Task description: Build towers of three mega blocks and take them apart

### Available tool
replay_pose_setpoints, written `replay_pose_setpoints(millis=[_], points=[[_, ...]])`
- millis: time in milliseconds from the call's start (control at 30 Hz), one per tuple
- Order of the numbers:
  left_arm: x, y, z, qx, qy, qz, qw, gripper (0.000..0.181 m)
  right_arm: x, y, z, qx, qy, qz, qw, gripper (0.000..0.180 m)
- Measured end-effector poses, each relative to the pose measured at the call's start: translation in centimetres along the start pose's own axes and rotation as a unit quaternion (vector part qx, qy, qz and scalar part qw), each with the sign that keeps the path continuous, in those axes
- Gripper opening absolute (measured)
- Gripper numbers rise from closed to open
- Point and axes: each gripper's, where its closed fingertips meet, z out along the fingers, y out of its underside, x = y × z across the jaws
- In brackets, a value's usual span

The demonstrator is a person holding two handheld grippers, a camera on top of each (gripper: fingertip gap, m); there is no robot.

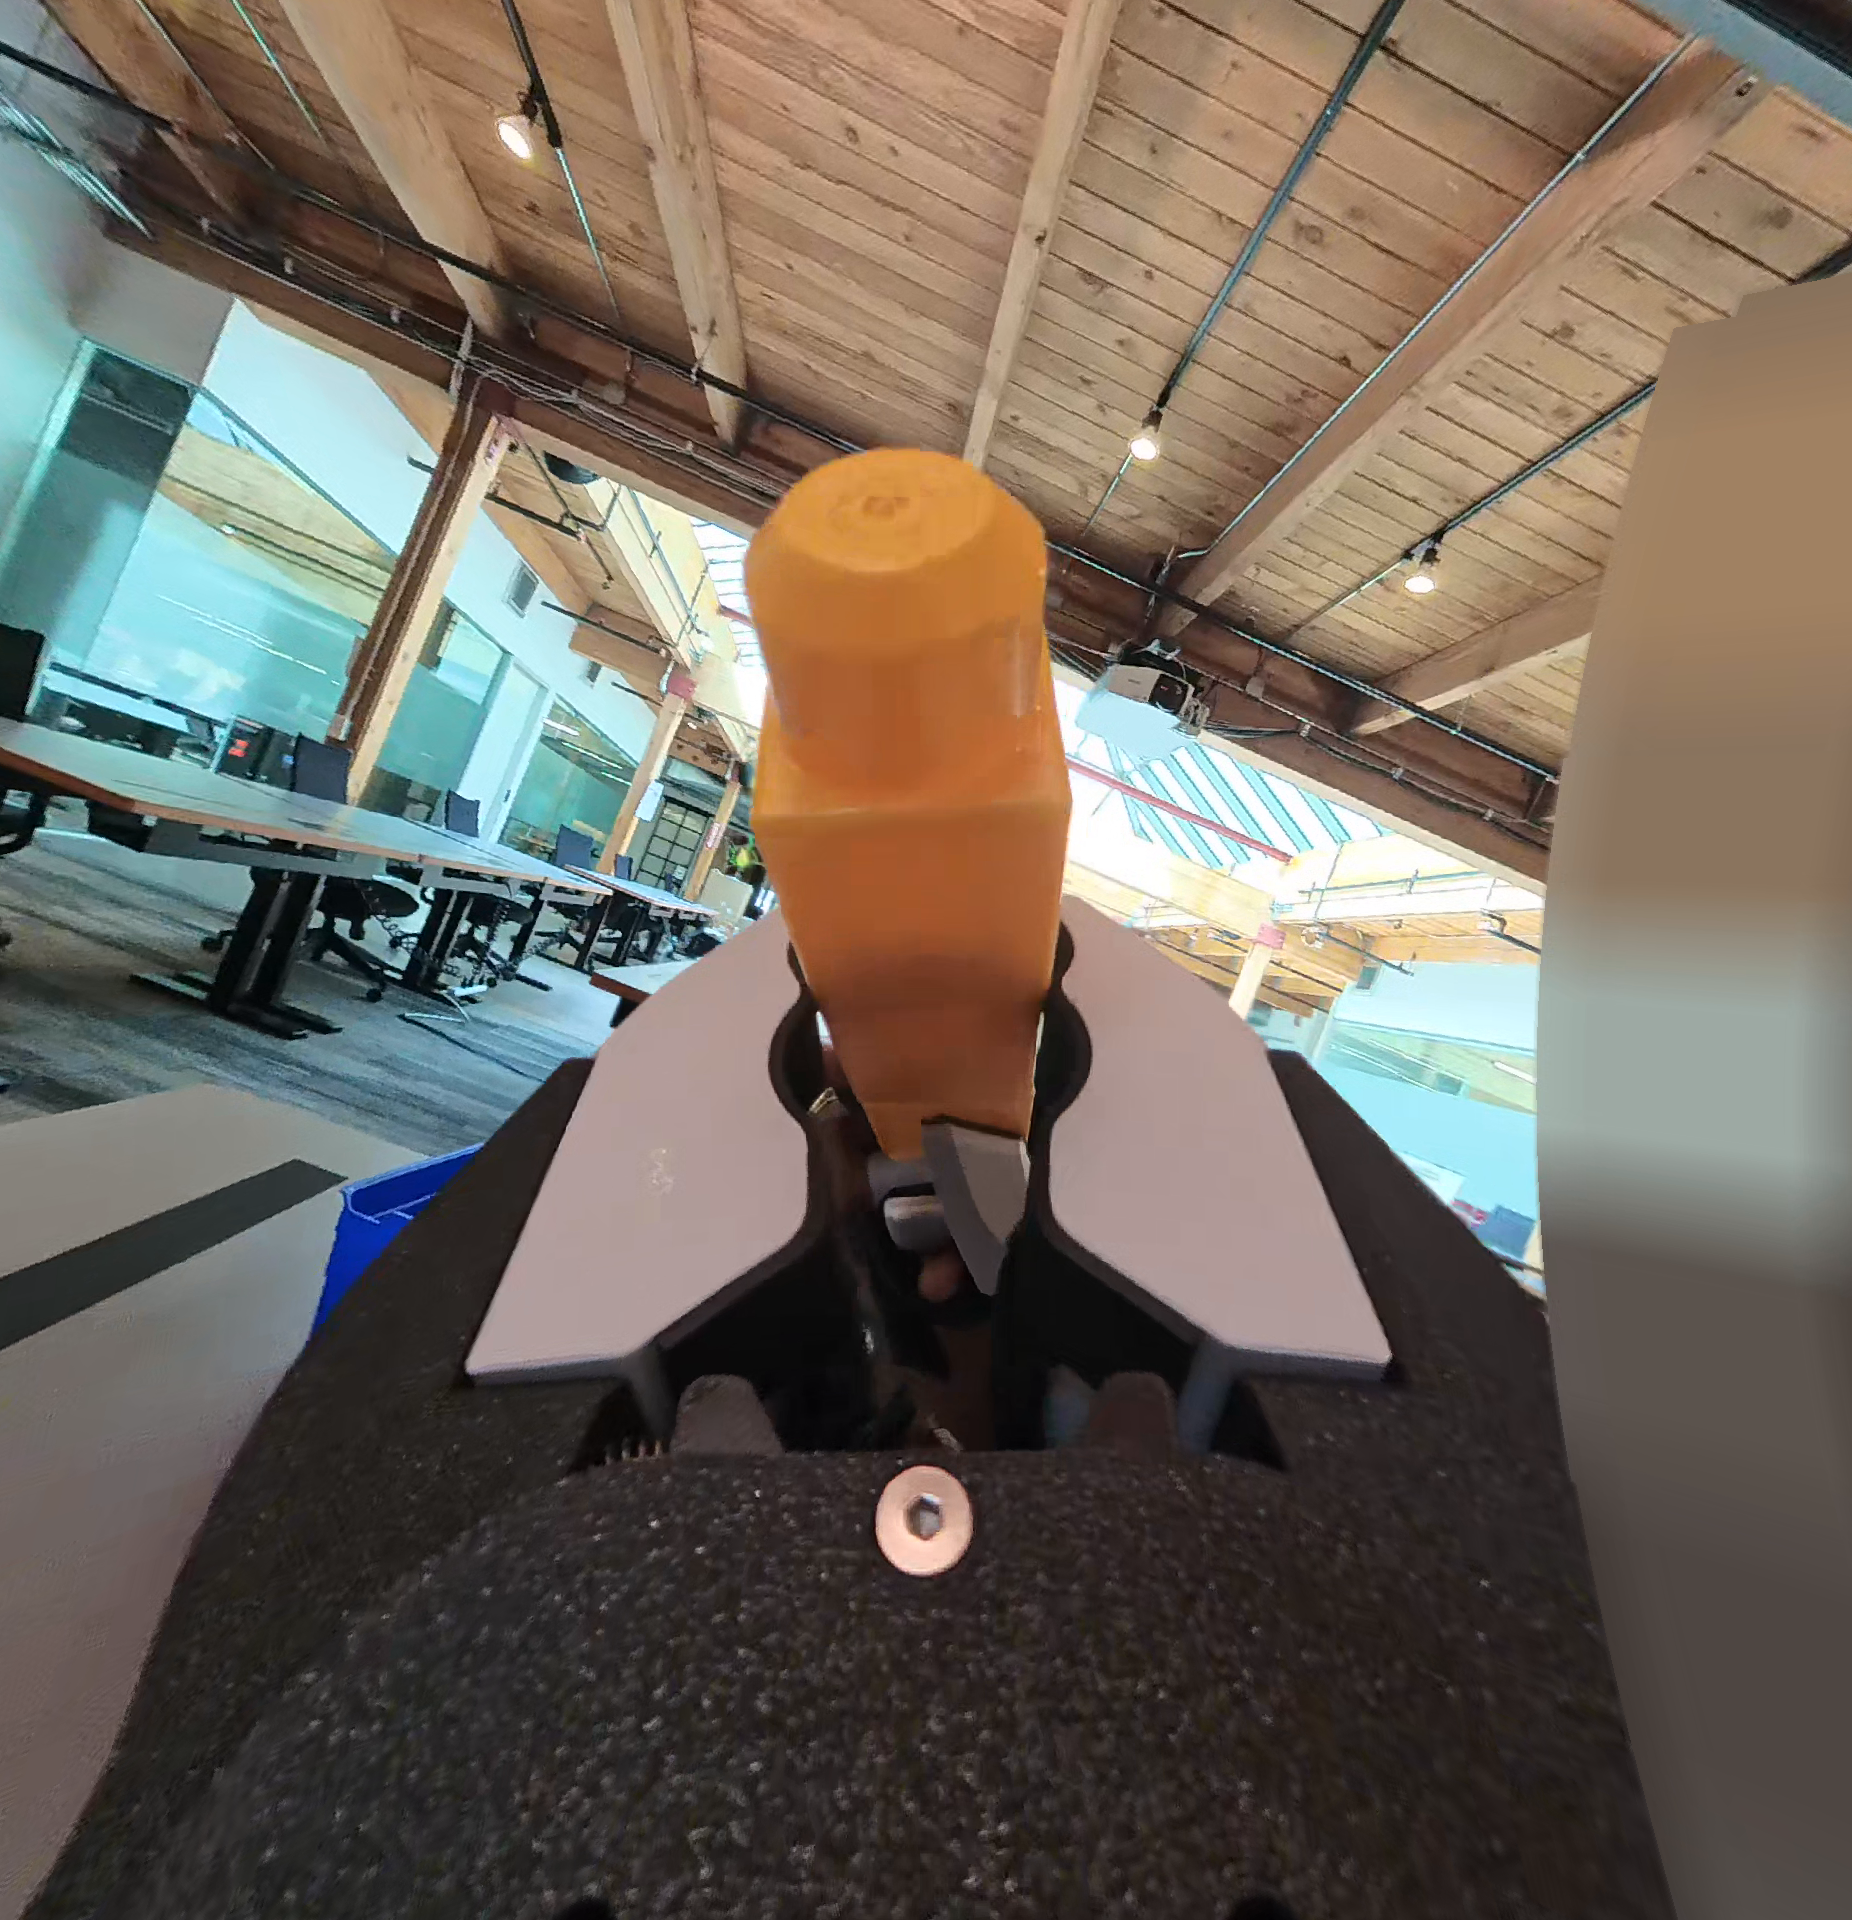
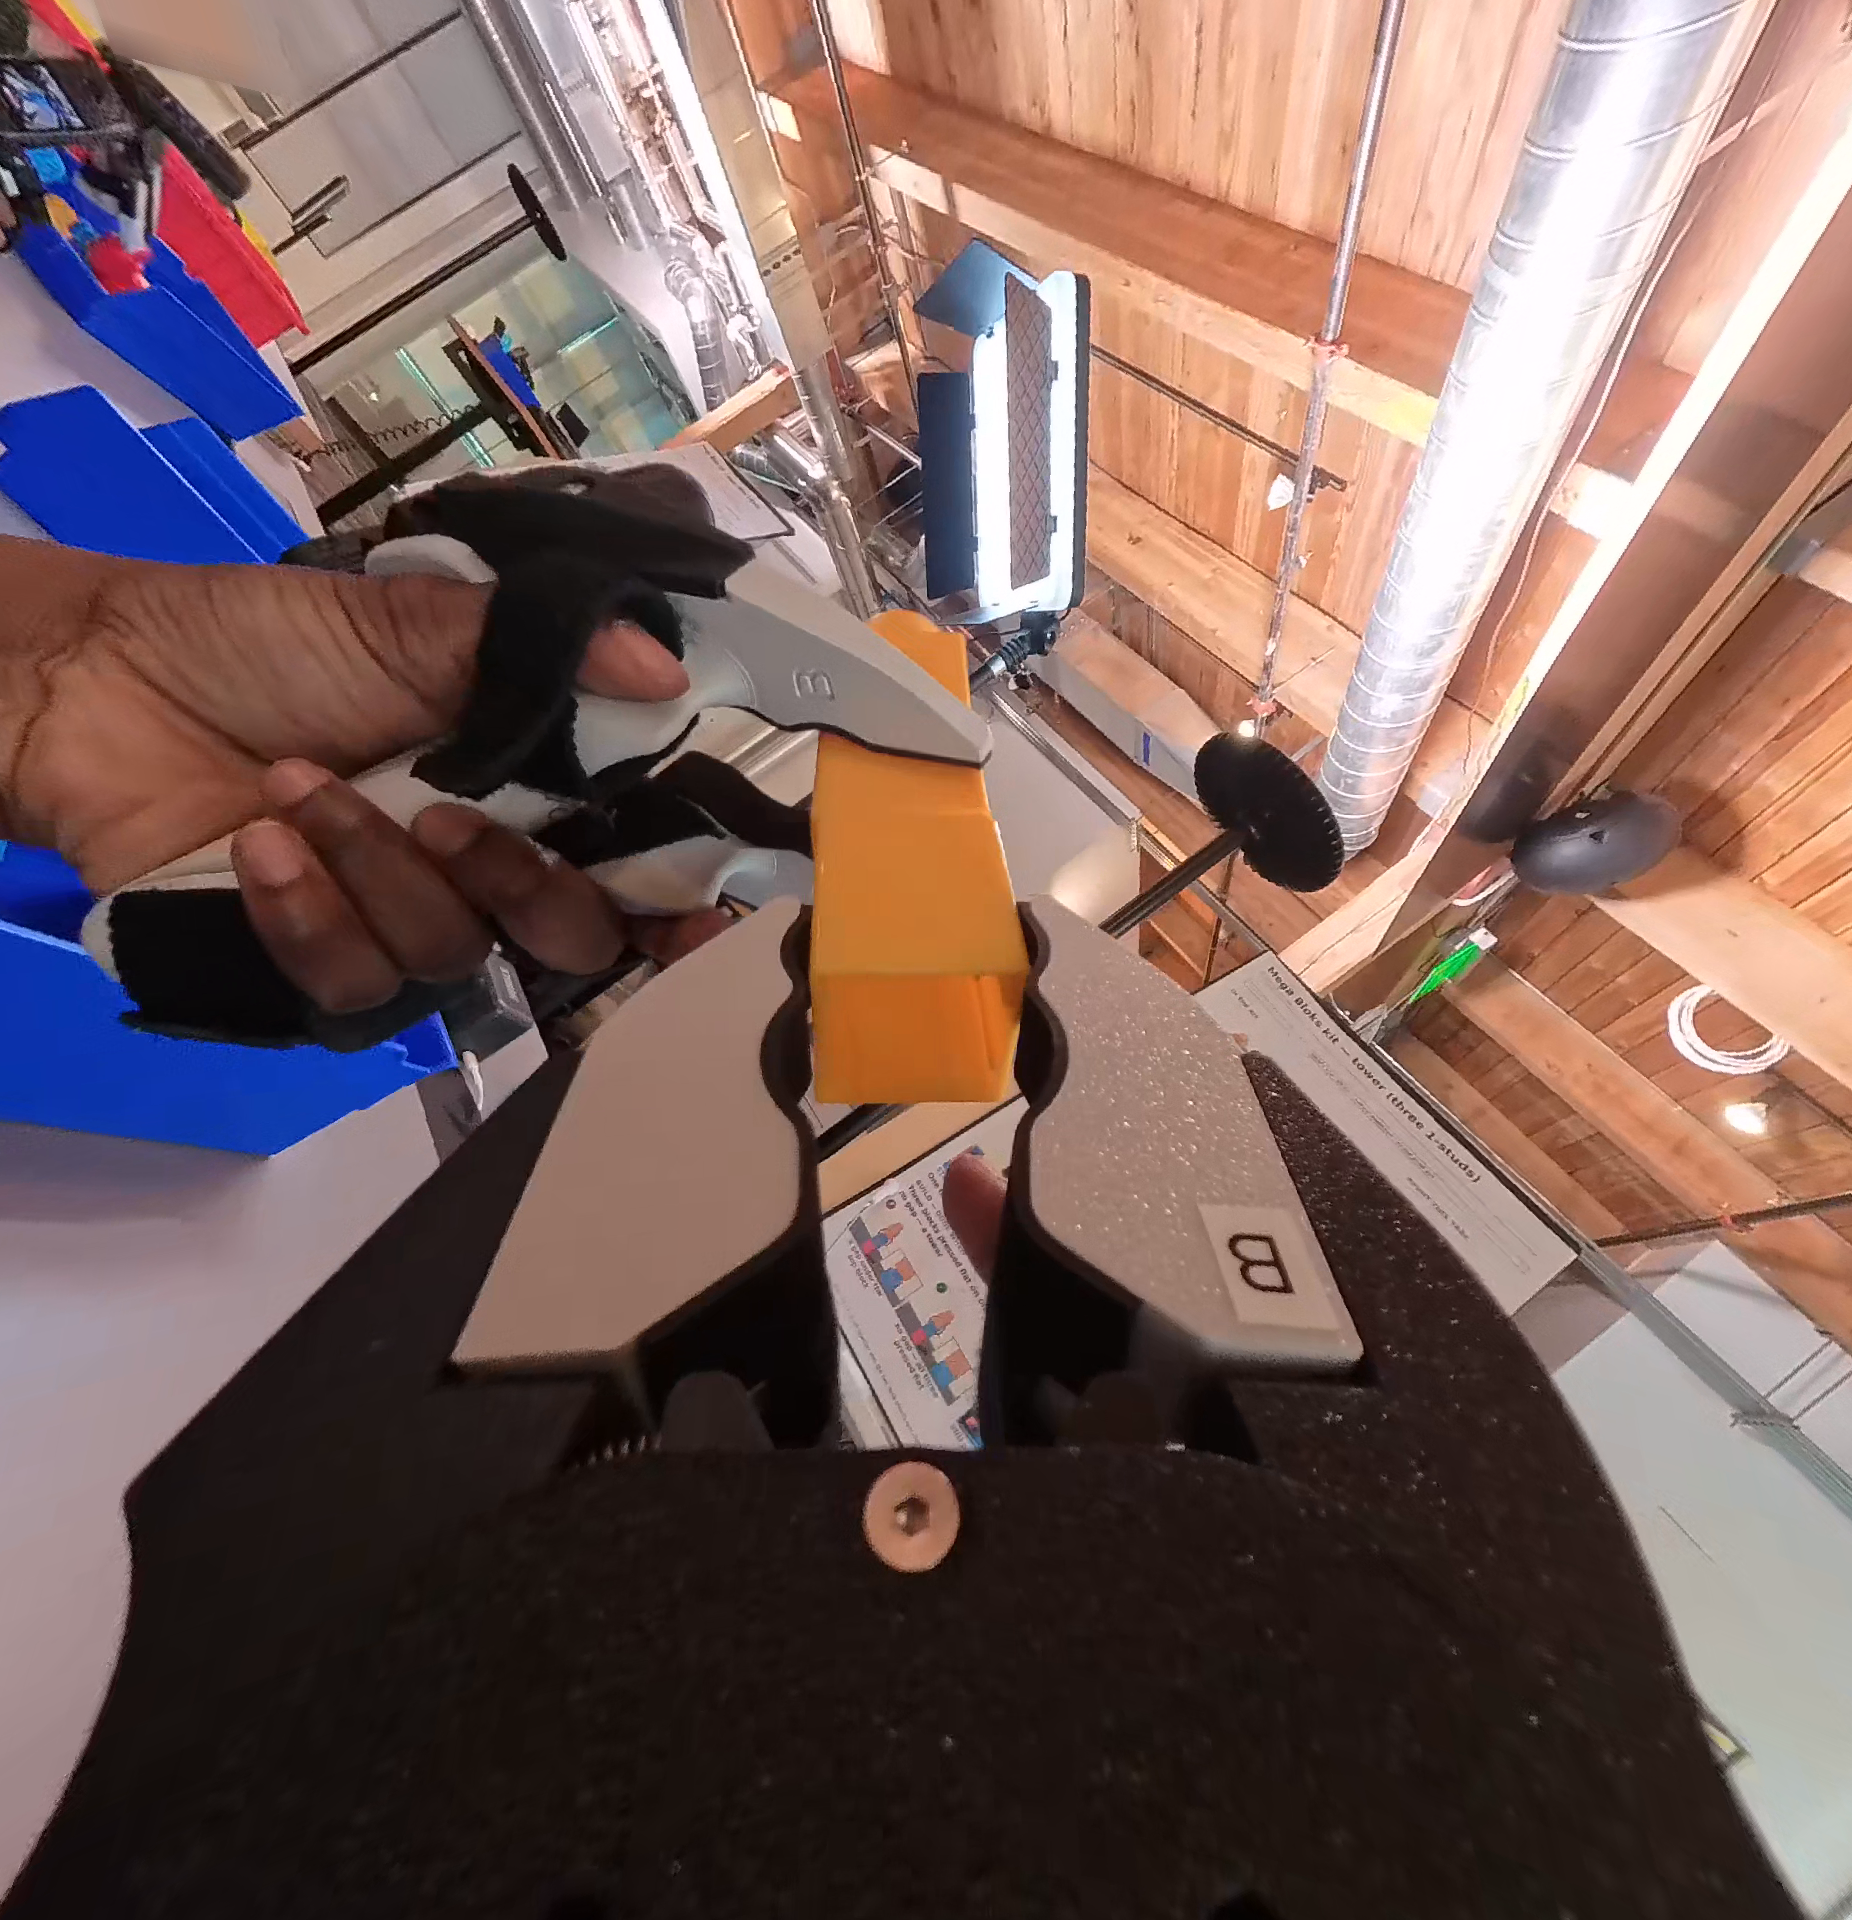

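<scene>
A stack of orange mega blocks (image 1: 901,883) is held up in the air, its round top stud toward the ceiling in the left wrist view. My left gripper (image 1: 927,956) is shut on the stack's sides. The grey fingertip of my right gripper (image 1: 969,1195) shows below, at the stack's lower end. In the right wrist view my right gripper (image 2: 917,977) is shut on the near, open end of the same orange stack (image 2: 906,862). The left gripper (image 2: 880,748), held in a hand, clamps the stack farther along.
Blue bins (image 2: 174,1070) stand on the white table (image 2: 174,1299); one also shows in the left wrist view (image 1: 382,1216). A red bin (image 2: 226,249) and someone else's gripper (image 2: 70,135) are at the far end. An instruction sheet (image 2: 901,1309) lies below the grippers. A light panel (image 2: 1005,436) stands beyond. My two grippers' fingertips are within a few centimetres of each other.
</scene>
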Motion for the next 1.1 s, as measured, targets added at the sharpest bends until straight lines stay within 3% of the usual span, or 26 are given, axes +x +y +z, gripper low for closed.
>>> replay_pose_setpoints(millis=[133, 233, 300, 567, 867, 1000, 1100], points=[[0.0, -4.1, -3.0, 0.082, -0.025, 0.010, 0.996, 0.038, 1.2, 0.8, -1.0, -0.016, 0.005, 0.002, 1.000, 0.036], [-0.4, -5.5, -5.7, 0.062, -0.085, 0.080, 0.991, 0.038, 3.9, 2.4, -2.8, -0.033, 0.030, 0.046, 0.998, 0.036], [0.6, -5.5, -5.7, 0.053, -0.080, 0.091, 0.991, 0.039, 5.2, 2.7, -3.8, -0.024, 0.048, 0.066, 0.996, 0.035], [-1.1, -0.6, -2.3, -0.060, -0.094, 0.102, 0.989, 0.039, 8.7, 4.4, -7.2, -0.053, 0.100, 0.077, 0.991, 0.035], [-6.3, 4.5, -2.4, -0.233, -0.249, 0.212, 0.916, 0.039, 12.5, 3.9, -11.5, -0.033, 0.159, 0.114, 0.980, 0.036], [-7.9, 7.8, -1.4, -0.293, -0.256, 0.216, 0.896, 0.039, 13.4, 3.7, -13.4, -0.051, 0.167, 0.117, 0.978, 0.036], [-8.3, 9.9, -0.8, -0.323, -0.238, 0.203, 0.893, 0.039, 12.5, 4.4, -13.7, -0.076, 0.128, 0.139, 0.979, 0.036]])
